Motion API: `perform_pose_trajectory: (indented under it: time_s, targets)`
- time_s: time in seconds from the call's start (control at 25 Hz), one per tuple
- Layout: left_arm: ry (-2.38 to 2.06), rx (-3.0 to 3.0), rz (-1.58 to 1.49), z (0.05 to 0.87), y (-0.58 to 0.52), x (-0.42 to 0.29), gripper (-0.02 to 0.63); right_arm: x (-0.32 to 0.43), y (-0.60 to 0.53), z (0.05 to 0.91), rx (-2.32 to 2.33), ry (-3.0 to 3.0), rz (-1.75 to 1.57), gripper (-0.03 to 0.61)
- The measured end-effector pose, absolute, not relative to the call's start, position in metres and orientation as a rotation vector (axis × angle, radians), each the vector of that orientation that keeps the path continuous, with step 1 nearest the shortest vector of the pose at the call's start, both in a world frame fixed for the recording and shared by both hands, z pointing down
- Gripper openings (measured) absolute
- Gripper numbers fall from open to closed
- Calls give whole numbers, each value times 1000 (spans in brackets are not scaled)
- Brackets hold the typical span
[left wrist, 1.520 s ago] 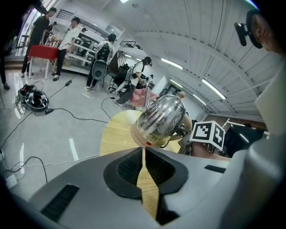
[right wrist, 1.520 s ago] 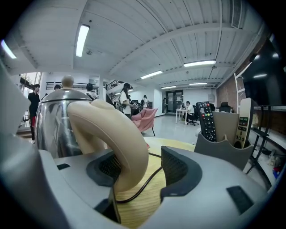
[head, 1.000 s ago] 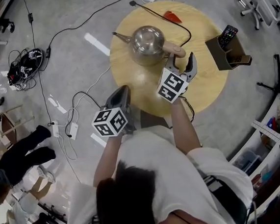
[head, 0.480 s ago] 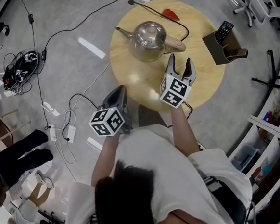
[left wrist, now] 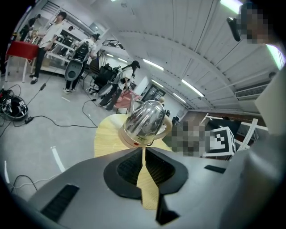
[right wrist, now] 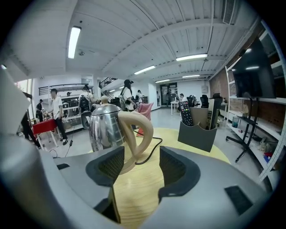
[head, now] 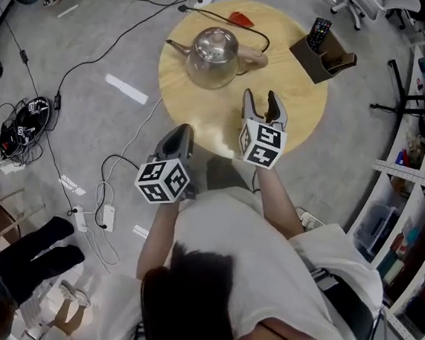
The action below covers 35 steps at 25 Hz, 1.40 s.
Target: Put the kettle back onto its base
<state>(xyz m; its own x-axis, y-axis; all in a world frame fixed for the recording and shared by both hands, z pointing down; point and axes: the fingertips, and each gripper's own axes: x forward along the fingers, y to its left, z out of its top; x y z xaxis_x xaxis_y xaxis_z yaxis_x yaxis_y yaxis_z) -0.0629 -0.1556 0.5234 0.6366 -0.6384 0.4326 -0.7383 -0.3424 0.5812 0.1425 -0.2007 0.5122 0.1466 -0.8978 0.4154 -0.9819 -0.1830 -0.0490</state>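
Head view: kettle (head: 212,47) upright at far side of round bench (head: 297,112), apparently seated on base (left wrist: 128,140), so task looks done. Right gripper (head: 259,98) spread, empty, near kettle; left gripper (head: 183,133) clenched, empty, at bench's near-left edge.

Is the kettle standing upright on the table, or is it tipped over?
Upright. In the right gripper view the kettle stands on its bottom on the round table, with its handle vertical at its side.

No legible text anywhere; small print on kettle (left wrist: 144,120) too blurred.
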Motion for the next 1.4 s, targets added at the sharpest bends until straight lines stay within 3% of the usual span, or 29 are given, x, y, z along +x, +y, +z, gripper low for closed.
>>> perform_pose_trajectory:
  time_s: [0.6,0.68,0.76,0.88,1.16,1.4]
  targets:
    - [-945,2264,133,484,-134,-64,43,97,-138,482,2146,-1914,616,249]
    - [-933,2281,131,481,-130,-64,43,93,-127,482,2156,-1914,660,207]
    - [-917,2296,121,477,-126,-62,43,89,-117,483,2154,-1918,701,118]
    - [-894,2322,115,470,-122,-59,43,84,-107,480,2151,-1926,710,72]
    - [-850,2357,95,458,-113,-58,43,70,-92,465,2165,-1936,631,28]
    - [-805,2406,132,457,-105,-52,43,53,-83,463,2141,-1923,571,26]
